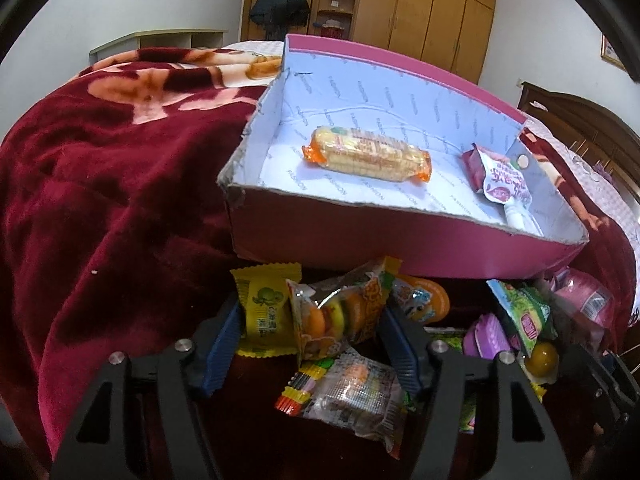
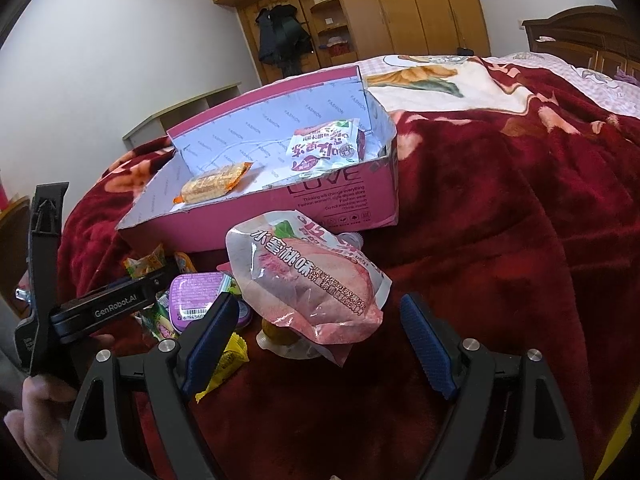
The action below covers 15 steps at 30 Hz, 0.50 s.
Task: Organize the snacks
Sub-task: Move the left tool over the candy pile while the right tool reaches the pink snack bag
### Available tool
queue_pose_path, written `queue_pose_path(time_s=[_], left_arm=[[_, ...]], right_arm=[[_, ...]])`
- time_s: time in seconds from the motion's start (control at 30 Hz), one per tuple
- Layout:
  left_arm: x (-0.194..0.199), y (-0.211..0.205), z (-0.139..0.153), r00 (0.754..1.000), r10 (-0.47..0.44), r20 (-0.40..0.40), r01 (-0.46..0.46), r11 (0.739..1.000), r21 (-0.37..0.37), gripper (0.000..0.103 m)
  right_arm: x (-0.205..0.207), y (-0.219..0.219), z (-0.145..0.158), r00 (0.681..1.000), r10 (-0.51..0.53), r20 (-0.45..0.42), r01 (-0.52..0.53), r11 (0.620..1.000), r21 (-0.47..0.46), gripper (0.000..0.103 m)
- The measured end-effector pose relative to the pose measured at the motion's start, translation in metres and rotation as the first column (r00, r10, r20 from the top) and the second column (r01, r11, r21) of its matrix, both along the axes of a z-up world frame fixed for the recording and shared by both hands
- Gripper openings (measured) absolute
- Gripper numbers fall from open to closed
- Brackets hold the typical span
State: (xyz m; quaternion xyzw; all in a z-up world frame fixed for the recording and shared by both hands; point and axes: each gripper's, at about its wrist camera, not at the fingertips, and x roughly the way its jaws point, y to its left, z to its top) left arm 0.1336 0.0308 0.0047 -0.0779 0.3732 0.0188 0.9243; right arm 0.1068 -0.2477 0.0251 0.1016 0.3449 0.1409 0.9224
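A pink cardboard box [image 1: 400,246] lies open on the bed, also in the right wrist view [image 2: 340,200]. Inside are a yellow wafer pack [image 1: 368,154] and a white-and-purple jelly pouch [image 1: 504,180]. A pile of snacks lies in front of it. My left gripper [image 1: 312,340] is open around a yellow candy packet [image 1: 266,314] and a clear burger-gummy packet [image 1: 340,316]. My right gripper [image 2: 320,336] is open just before a pink peach pouch [image 2: 312,280]. The left gripper's body [image 2: 100,304] shows at the left of the right wrist view.
A dark red flowered blanket [image 1: 100,200] covers the bed. More snacks lie in the pile: a purple tub [image 2: 196,296], green packets [image 1: 524,312], a clear mesh-print packet [image 1: 352,396]. Wooden wardrobes [image 1: 420,12] and a headboard [image 2: 580,40] stand behind.
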Motion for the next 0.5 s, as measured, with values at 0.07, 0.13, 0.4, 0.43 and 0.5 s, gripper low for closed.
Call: queue_pose_path(time_s=[0.07, 0.13, 0.4, 0.43, 0.5], left_arm=[[-0.002, 0.003, 0.001, 1.000, 0.003, 0.006, -0.003, 1.000, -0.020, 0.064], [-0.004, 0.006, 0.002, 1.000, -0.001, 0.014, 0.001, 0.999, -0.038, 0.063], [-0.016, 0.013, 0.007, 0.999, -0.035, 0.040, 0.038, 0.996, -0.085, 0.061], [-0.018, 0.014, 0.007, 0.998, -0.038, 0.043, 0.041, 0.995, -0.088, 0.060], [-0.020, 0.014, 0.006, 0.998, -0.041, 0.049, 0.046, 0.995, -0.091, 0.061]], right_arm=[[0.000, 0.000, 0.000, 1.000, 0.000, 0.002, 0.000, 1.000, -0.001, 0.085], [-0.001, 0.000, 0.000, 1.000, -0.001, 0.003, 0.001, 1.000, -0.001, 0.085], [-0.002, 0.000, 0.001, 1.000, -0.007, 0.006, 0.007, 1.000, -0.006, 0.085], [-0.002, 0.000, 0.002, 1.000, -0.009, 0.007, 0.009, 1.000, -0.006, 0.085], [-0.002, 0.000, 0.002, 1.000, -0.013, 0.009, 0.013, 1.000, -0.008, 0.085]])
